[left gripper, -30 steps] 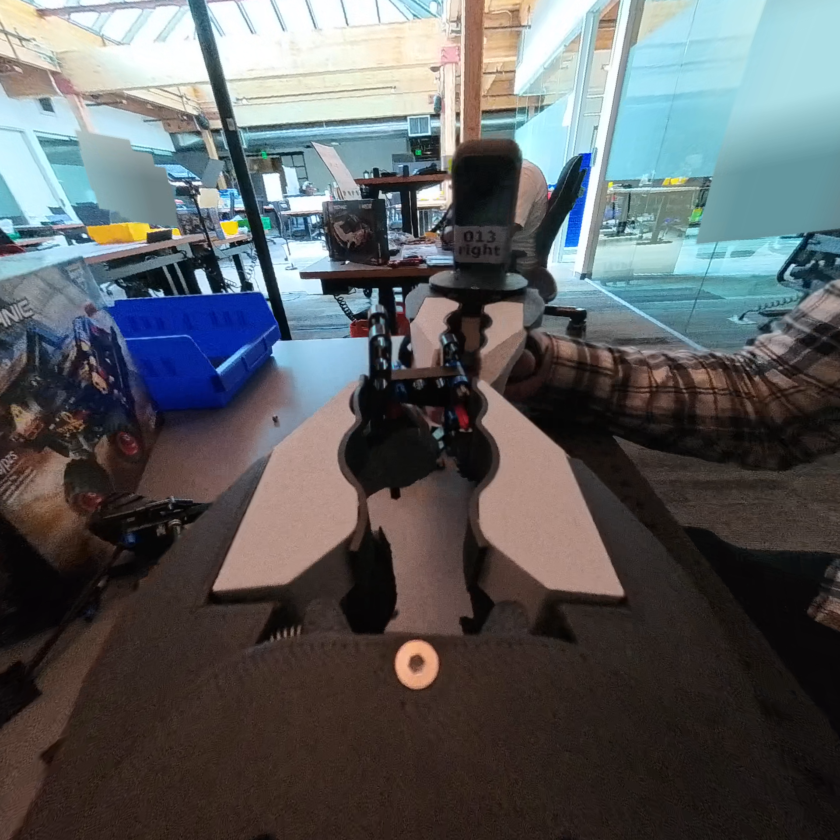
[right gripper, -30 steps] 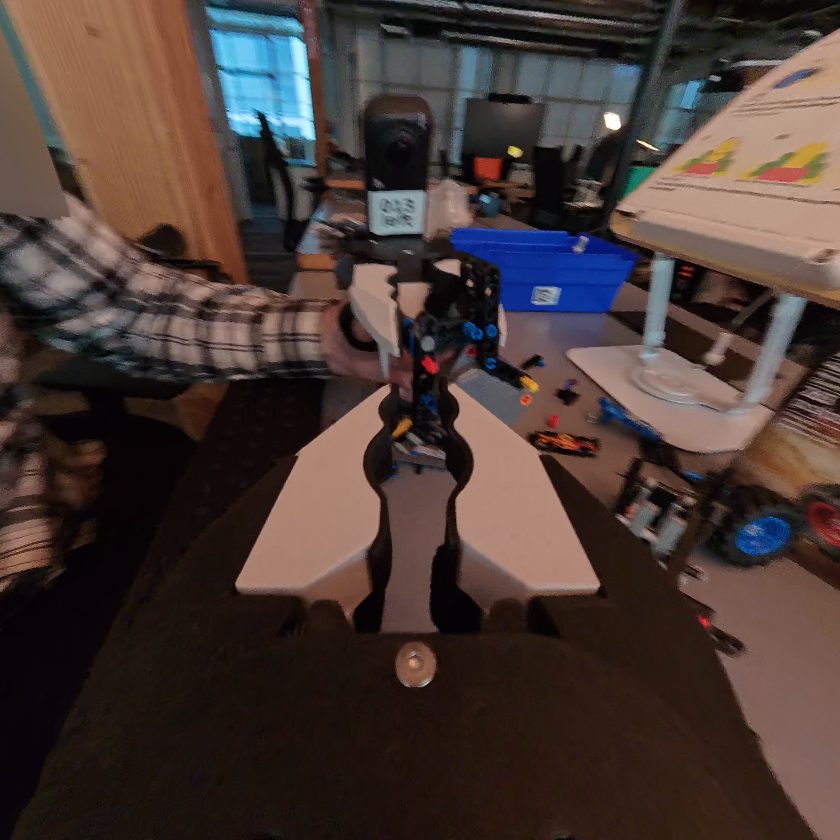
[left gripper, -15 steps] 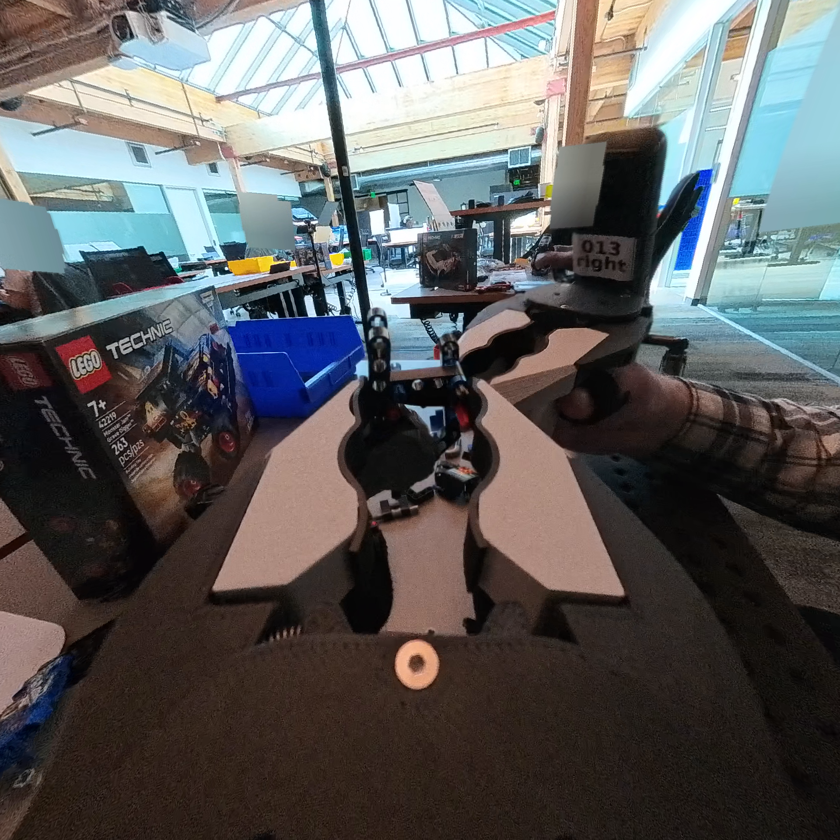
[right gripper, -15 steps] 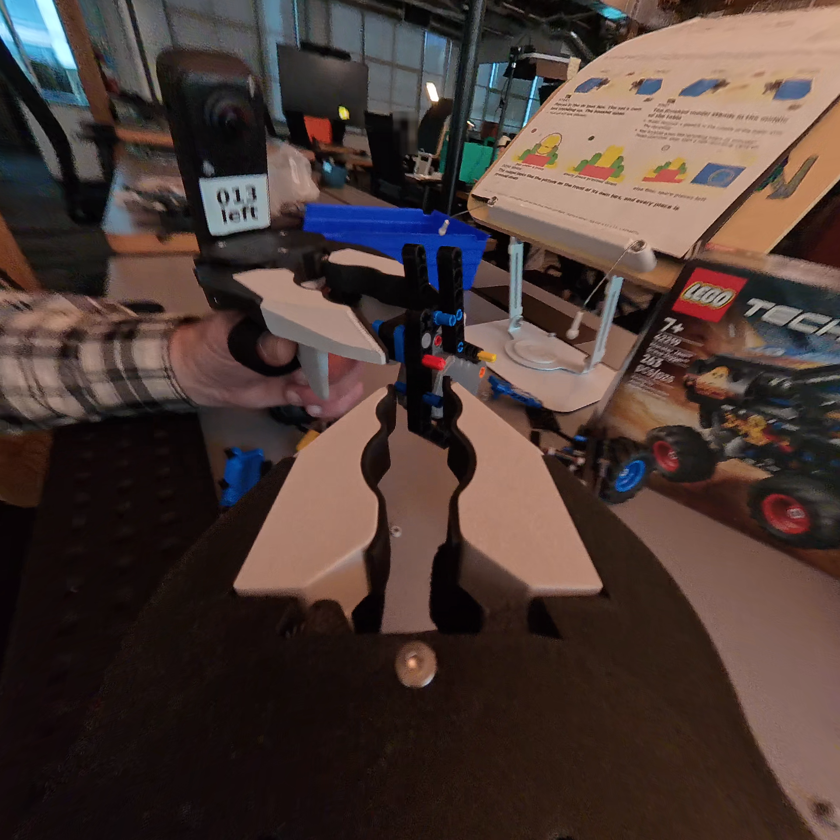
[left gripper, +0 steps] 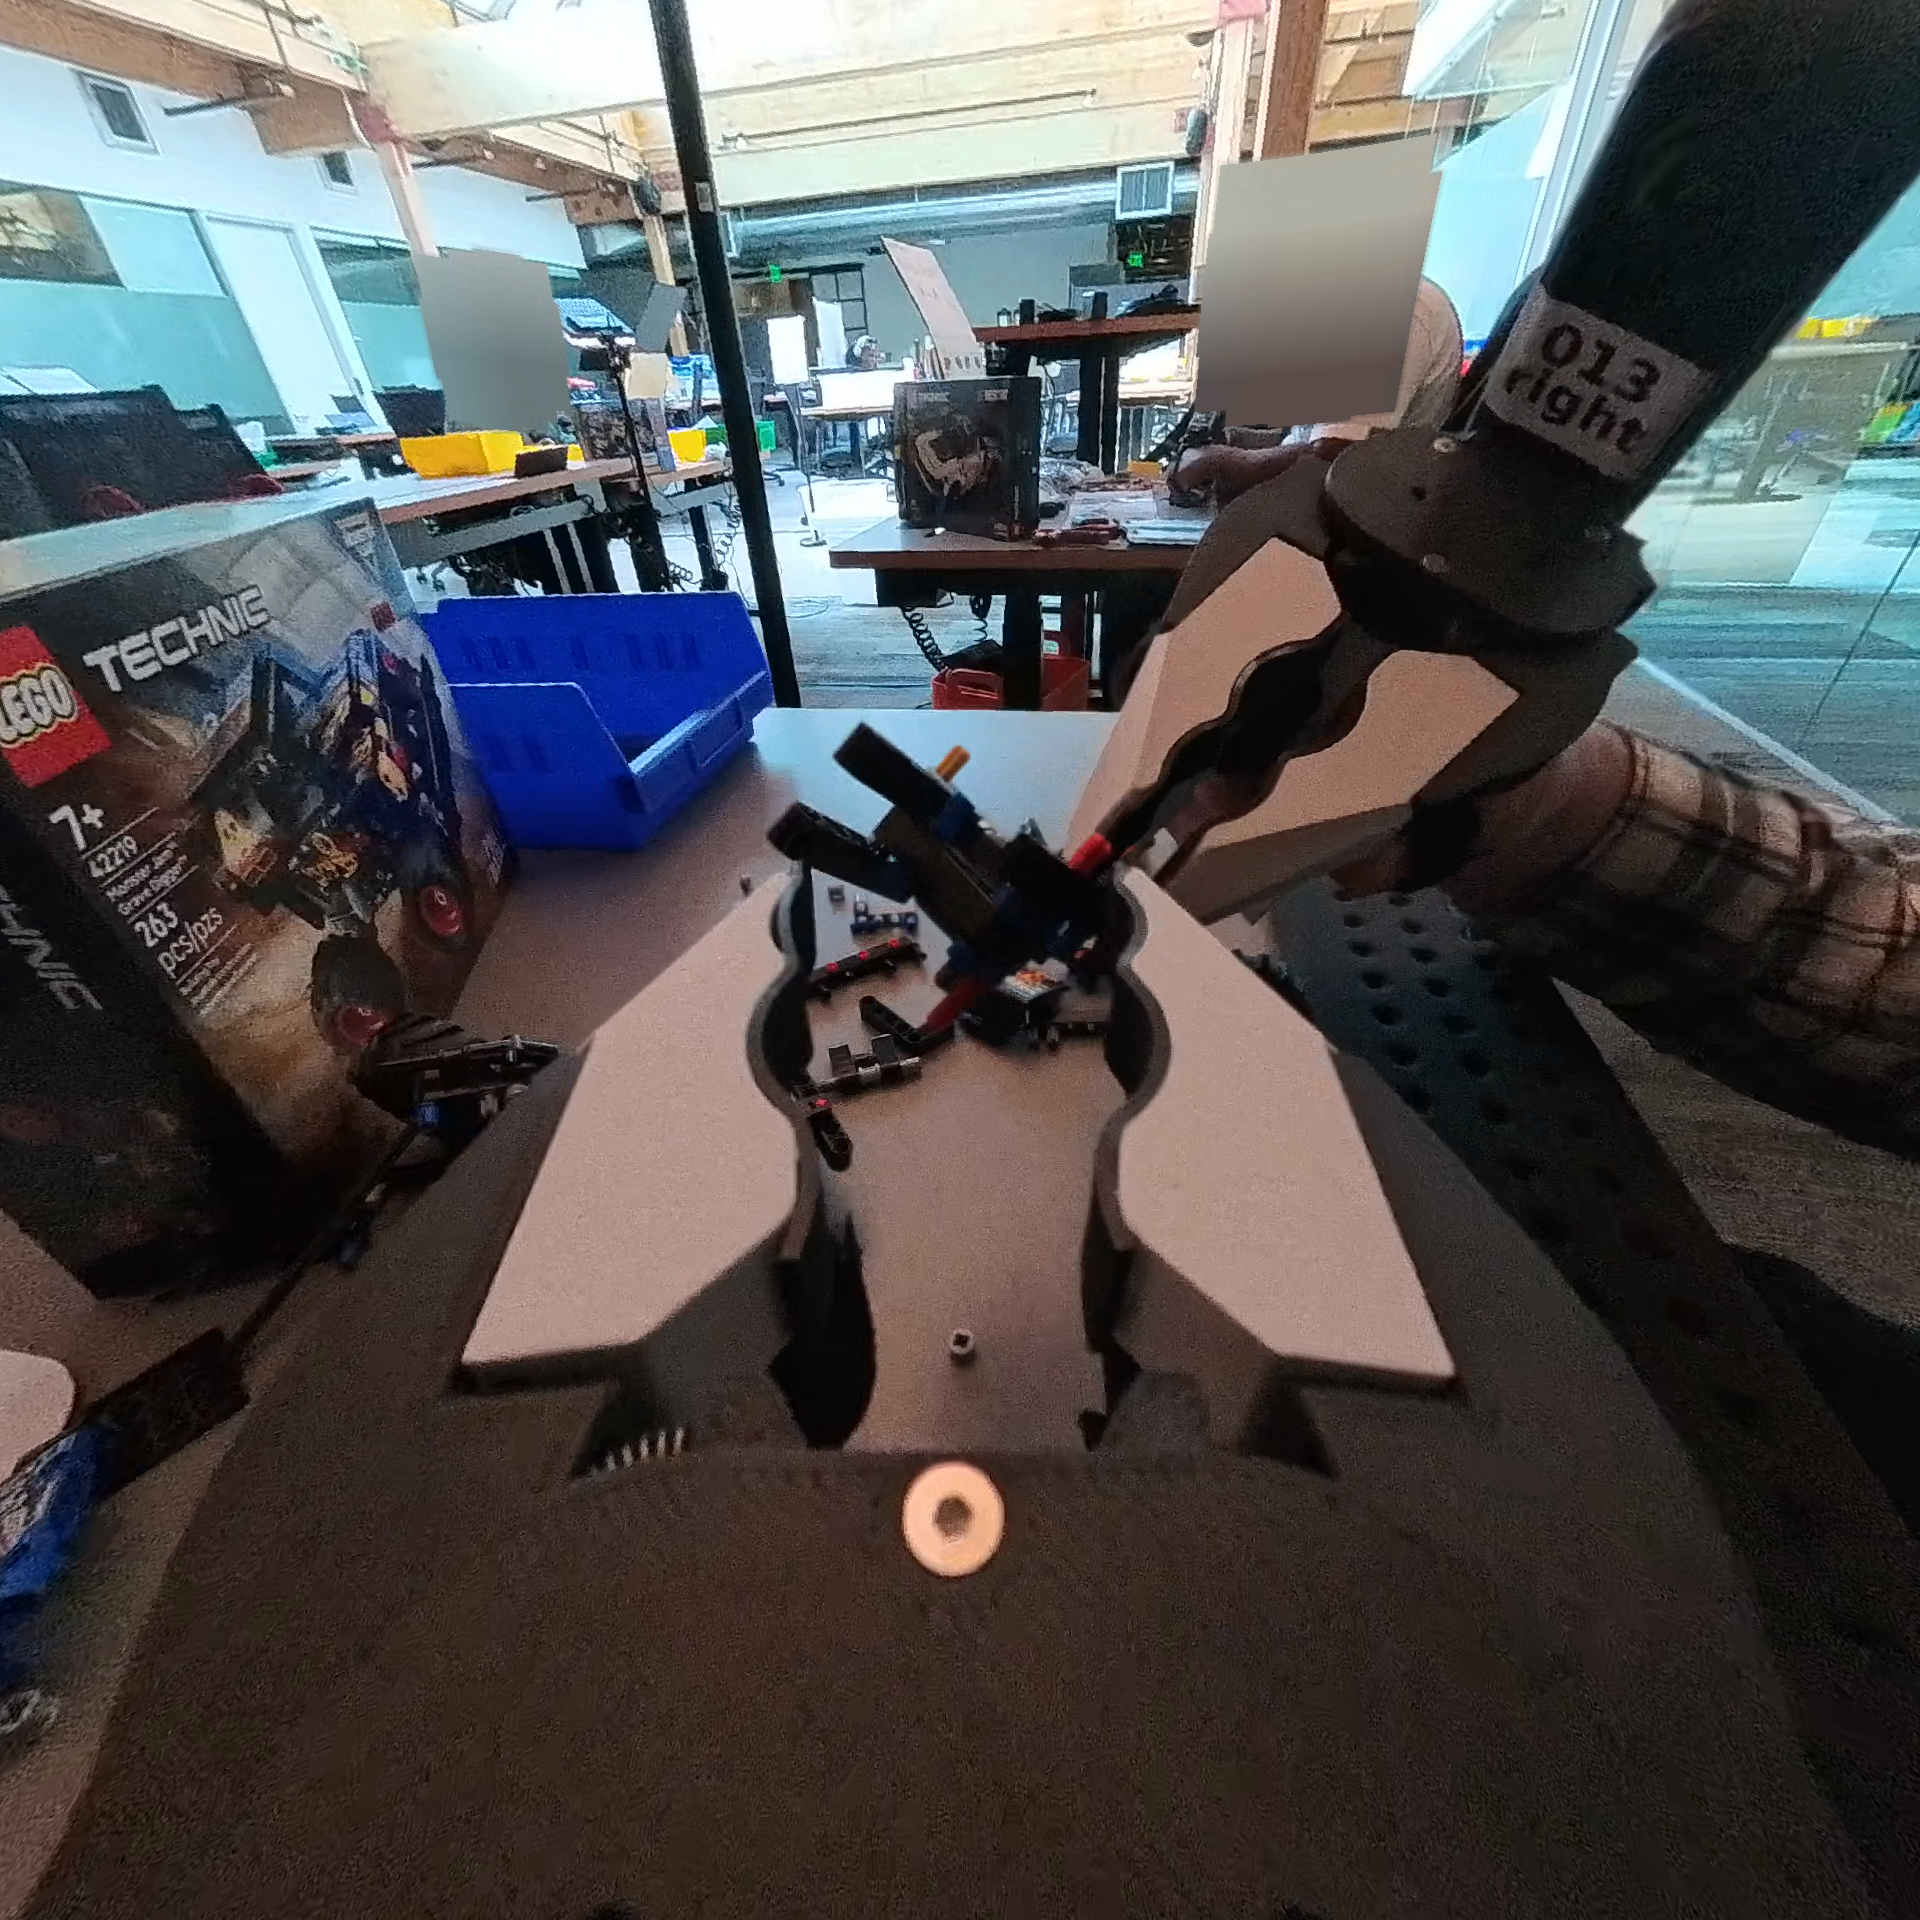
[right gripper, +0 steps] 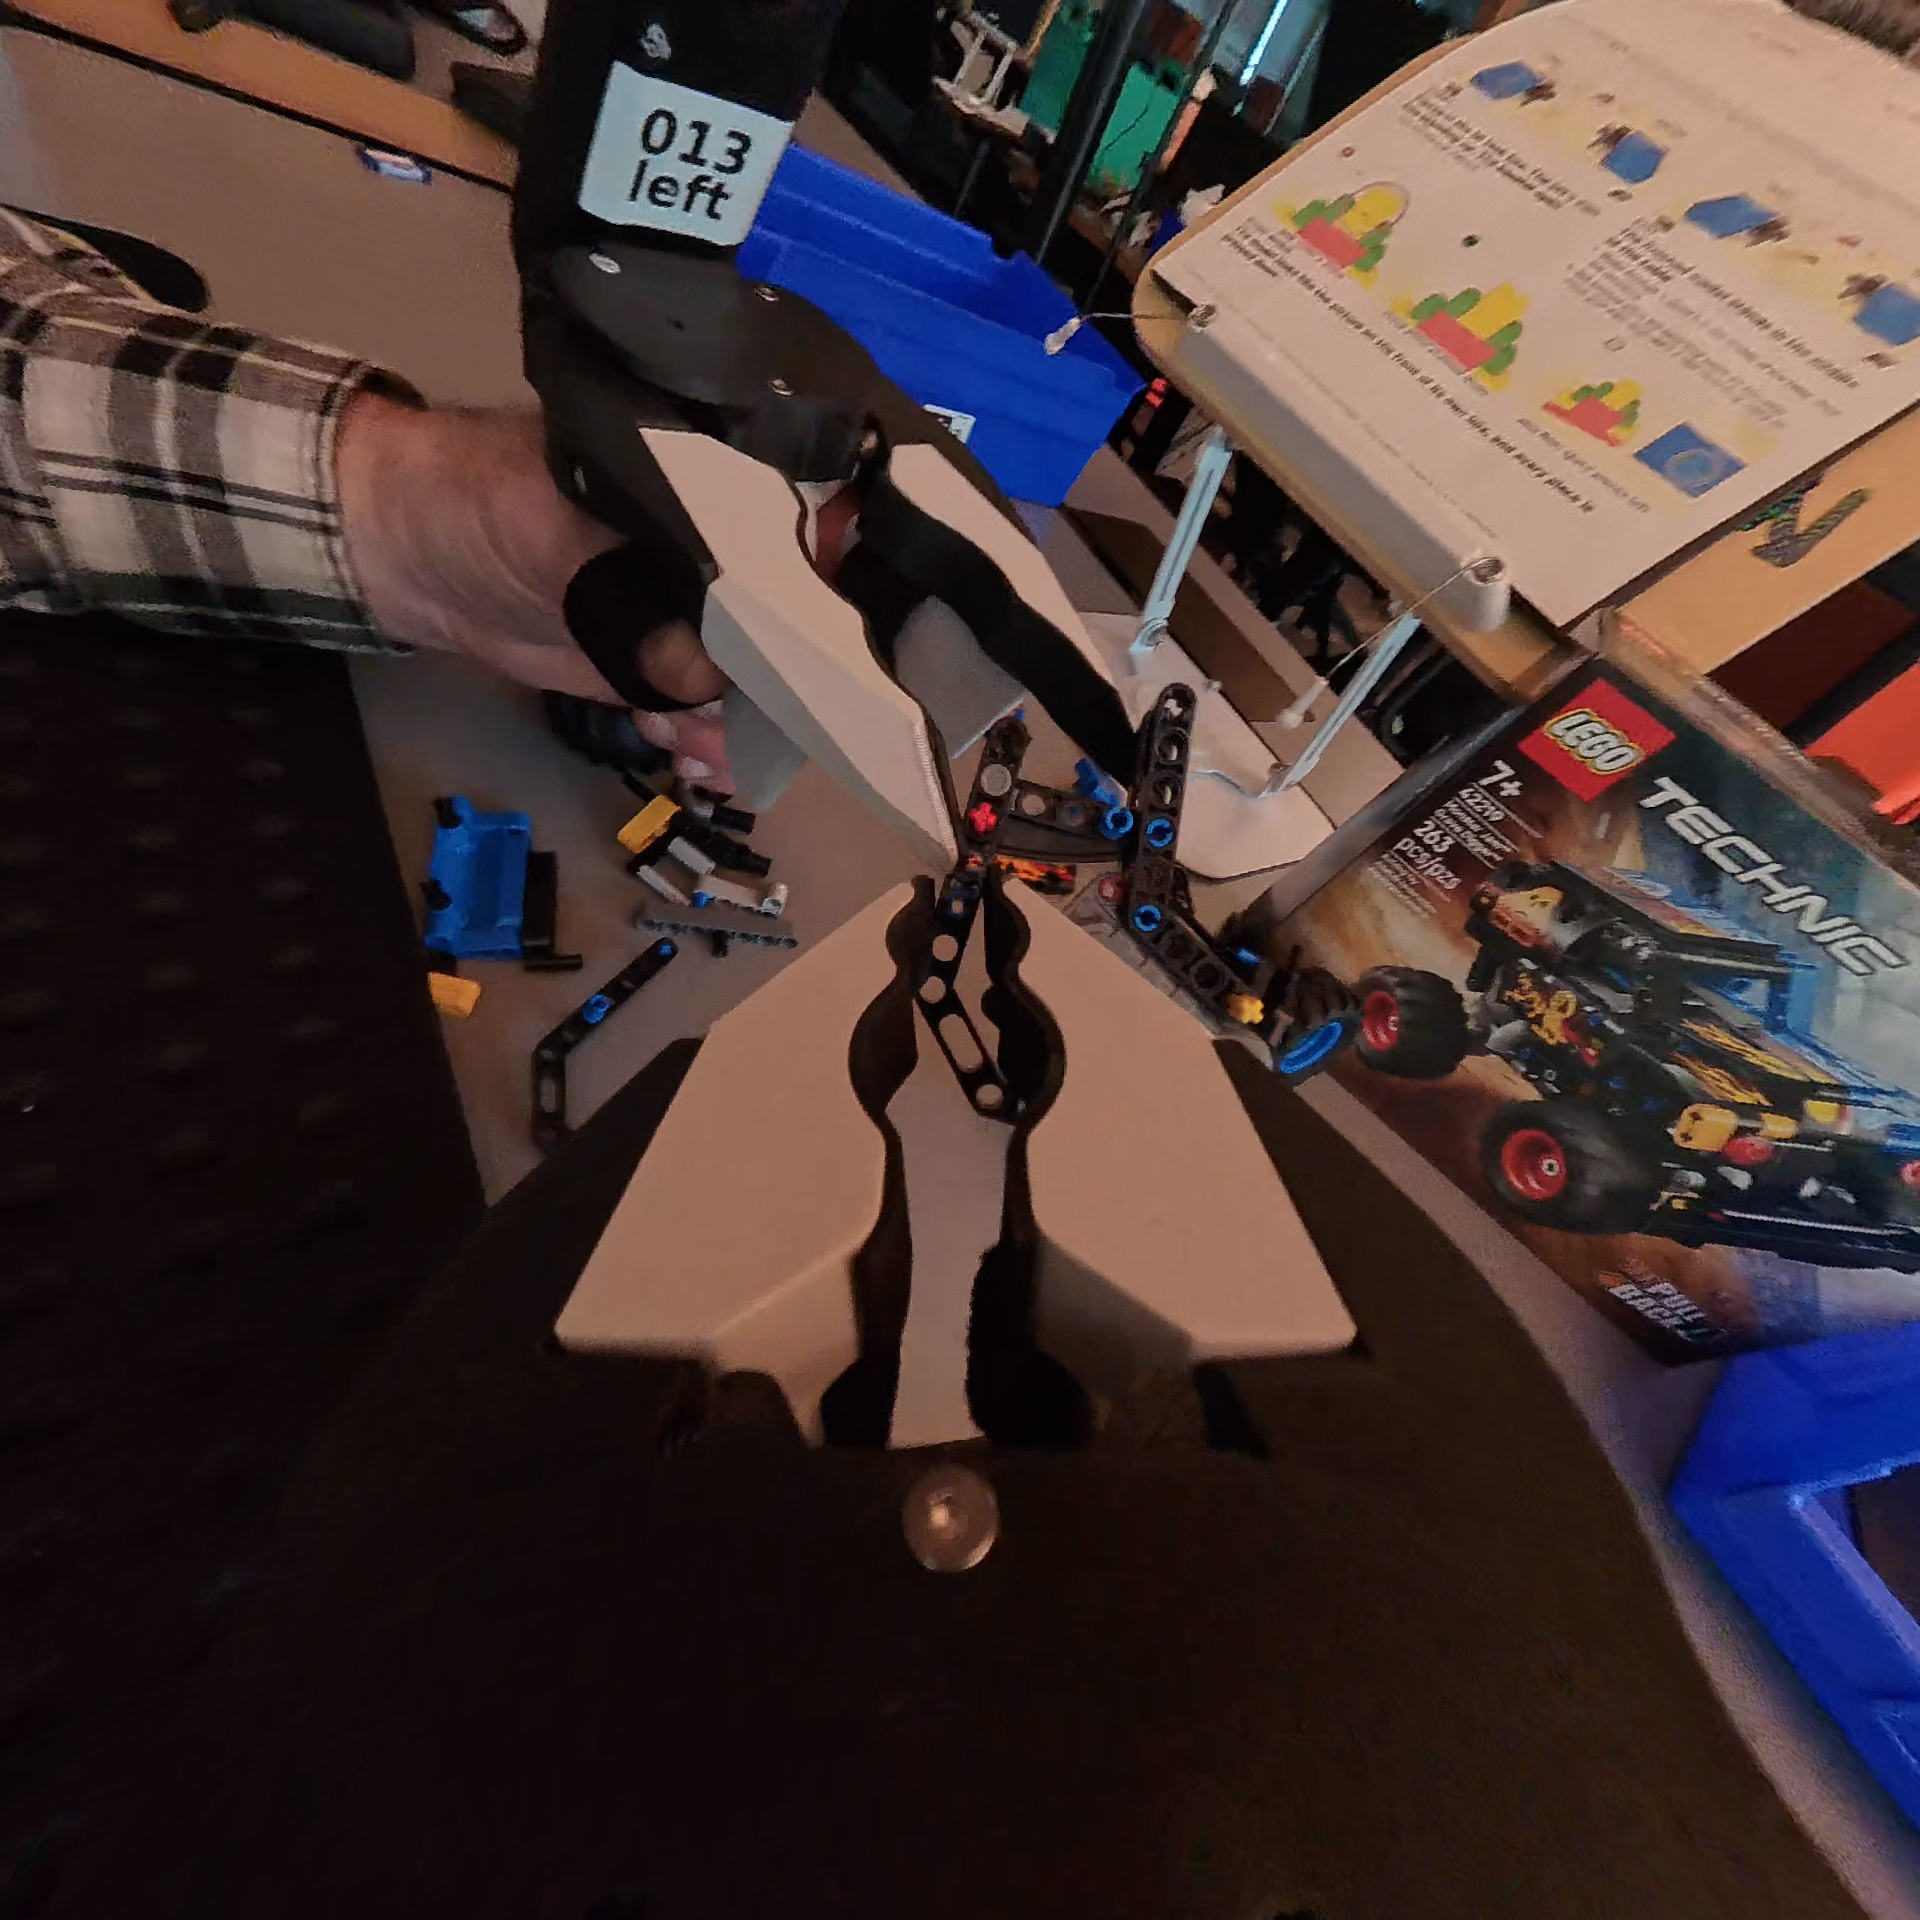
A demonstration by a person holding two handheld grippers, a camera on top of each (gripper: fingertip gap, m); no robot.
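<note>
Right claw point(right gripper: 961, 914) clamps the black beam assembly point(right gripper: 1081, 862); left claw point(left gripper: 951, 904) gapes beneath it.

Your left gripper point(left gripper: 951, 935): pale wedge fingers w/ wavy black inner edges, black body, silver screw. Right gripper point(right gripper: 961, 914) same. Plaid sleeve point(right gripper: 177, 468), white-labelled black cam posts.

Left wrist view bright, daylit through skylights (fisheye bending at edges), right wrist view dim, warm-tinted, perhaps slightly motion-blurred
</note>
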